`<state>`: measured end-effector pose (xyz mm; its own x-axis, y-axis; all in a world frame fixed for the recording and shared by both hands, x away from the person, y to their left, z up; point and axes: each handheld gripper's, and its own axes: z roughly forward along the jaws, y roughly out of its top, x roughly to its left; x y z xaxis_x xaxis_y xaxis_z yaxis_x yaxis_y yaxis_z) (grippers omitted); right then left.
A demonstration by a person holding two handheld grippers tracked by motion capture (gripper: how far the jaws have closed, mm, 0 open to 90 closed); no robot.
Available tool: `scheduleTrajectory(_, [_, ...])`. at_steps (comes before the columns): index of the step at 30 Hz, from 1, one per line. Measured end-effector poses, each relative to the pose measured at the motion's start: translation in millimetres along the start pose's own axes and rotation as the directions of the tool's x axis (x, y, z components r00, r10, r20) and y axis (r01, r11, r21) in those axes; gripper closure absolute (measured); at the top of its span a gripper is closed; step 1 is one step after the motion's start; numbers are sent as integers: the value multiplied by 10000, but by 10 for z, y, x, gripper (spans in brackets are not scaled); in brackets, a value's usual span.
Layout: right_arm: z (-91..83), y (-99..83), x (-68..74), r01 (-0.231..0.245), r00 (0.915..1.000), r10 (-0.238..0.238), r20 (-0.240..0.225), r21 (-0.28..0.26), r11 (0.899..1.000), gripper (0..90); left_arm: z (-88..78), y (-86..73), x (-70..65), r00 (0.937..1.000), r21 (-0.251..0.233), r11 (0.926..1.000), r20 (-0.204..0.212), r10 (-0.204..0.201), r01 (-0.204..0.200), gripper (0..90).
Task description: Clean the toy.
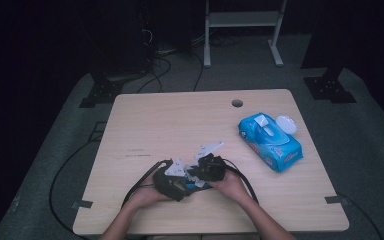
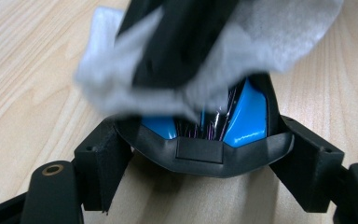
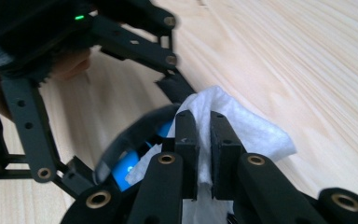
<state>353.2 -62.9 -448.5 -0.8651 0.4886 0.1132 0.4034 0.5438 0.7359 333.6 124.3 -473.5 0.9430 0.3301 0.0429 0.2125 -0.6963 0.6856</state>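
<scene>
1. One black and blue brush [image 2: 214,140] sits crosswise between the jaws of the left gripper [image 1: 172,184], clamped by them at both ends, low over the near middle of the table [image 1: 180,125]; its dark bristles point away from that gripper's camera.
2. One white wipe [image 3: 242,126] is pinched between the nearly closed jaws of the right gripper [image 3: 204,140] and pressed against the brush; in the left gripper view it drapes blurred over the bristles.
3. Two grippers meet at this spot, each held in one hand: the left hand [image 1: 147,196] and the right hand [image 1: 232,186] come in from the near edge.
4. One blue pack of wipes [image 1: 270,141] lies well apart on the right side of the table, its white lid [image 1: 286,124] flipped open and a sheet standing up from the slot.
5. One round hole [image 1: 237,103] is in the tabletop near the far edge.
6. Black cables [image 1: 140,182] trail from the grippers toward the near edge.
7. The right gripper and wipe block most of the brush in the left gripper view.
</scene>
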Motion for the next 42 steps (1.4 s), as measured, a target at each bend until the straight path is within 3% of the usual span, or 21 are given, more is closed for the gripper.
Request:
scheduleTrajectory(2, [-9,-4,0,42,10000,-42,64,7,10000,832,4,6,-1,10000,6,10000,-7,12,-12,242])
scheduleTrajectory(4, [43,27,73,118,9995,-119,-300,-62,9999,830,5,8,-5,10000,16,10000,-23,25,-25,242])
scheduleTrajectory(7, [118,75,133,254,9989,-255,-399,-29,9997,828,-15,-13,4,10000,22,10000,-11,-29,29,242])
scheduleTrajectory(8, [117,75,119,78,9989,-80,-463,-51,10000,829,-15,-13,4,10000,22,10000,-11,-29,29,242])
scheduleTrajectory(12, [46,22,7,-152,9996,151,-241,-29,9999,832,-5,-8,2,10000,-12,10000,9,-44,44,244])
scheduleTrajectory(13, [11,7,-24,-336,9994,335,-100,-26,9994,831,3,-1,2,10000,-30,10000,11,-31,31,244])
scheduleTrajectory(14, [-27,0,-40,-146,9994,144,317,40,9999,832,12,10,2,10000,-16,10000,-3,19,-19,248])
scheduleTrajectory(15, [-43,0,-43,-222,9991,219,366,80,9997,832,14,15,1,10000,12,10000,11,-17,17,249])
scheduleTrajectory(18, [24,13,25,-30,10000,30,-50,-12,10000,831,15,20,1,10000,49,10000,35,-66,66,249])
scheduleTrajectory(20, [73,36,77,194,9998,-194,-34,9,9998,831,7,11,5,9999,56,9999,51,-94,93,250])
scheduleTrajectory(22, [62,41,51,120,9999,-119,-98,55,9999,831,5,5,7,9999,24,9999,62,-111,110,253])
scheduleTrajectory(24, [1,12,-13,-93,10000,92,38,51,9999,831,6,6,9,9999,24,9999,84,-117,117,257])
scheduleTrajectory(29, [-221,-141,-231,-616,9936,608,949,56,9981,832,7,3,13,9999,-9,10000,99,-72,72,259])
scheduleTrajectory(32, [-220,-152,-215,-656,9937,660,911,-76,9978,833,7,4,12,9999,1,10000,95,-69,69,259])
scheduleTrajectory(35, [-117,-94,-113,-423,9988,430,250,-269,9987,830,6,2,11,9999,-3,10000,90,-98,98,259])
scheduleTrajectory(37, [-58,-60,-65,-166,9996,170,227,-170,9997,829,4,-2,12,9999,-2,9999,96,-125,125,259])
scheduleTrajectory(39, [-70,-57,-99,-278,9994,280,186,-104,9996,831,1,-7,14,9999,-14,9999,100,-102,103,260])
scheduleTrajectory(42, [-174,-133,-246,-450,9947,443,926,59,9990,831,3,-7,20,9999,-31,10000,136,-85,85,260])
